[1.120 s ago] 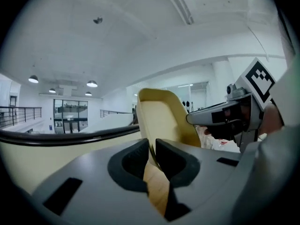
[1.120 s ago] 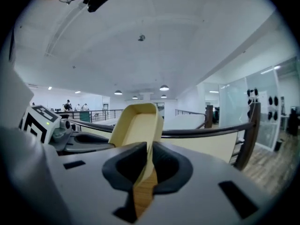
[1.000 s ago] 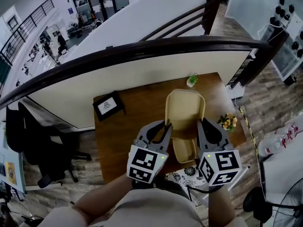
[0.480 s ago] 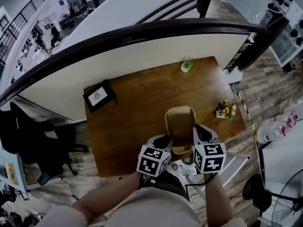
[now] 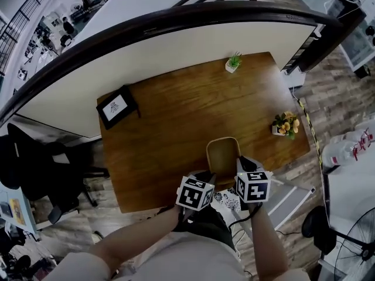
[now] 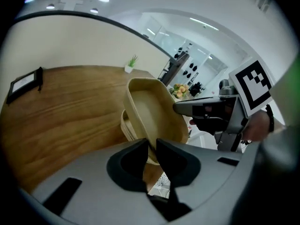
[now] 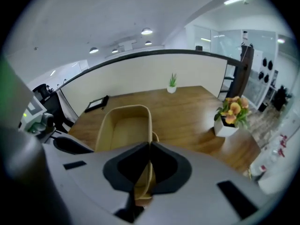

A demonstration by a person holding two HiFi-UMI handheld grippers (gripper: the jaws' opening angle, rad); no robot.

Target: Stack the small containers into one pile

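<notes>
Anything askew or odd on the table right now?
Only the top container: pinched at its rim by the left gripper and right gripper, it looks tilted, with the lower container jutting out beneath. Nothing spilled.

Beige containers point(image 5: 222, 156), partly nested
The open upper container point(image 6: 152, 111) tilts inside the lower container point(image 6: 124, 125), at the desk's point(image 5: 164, 127) near edge.
</notes>
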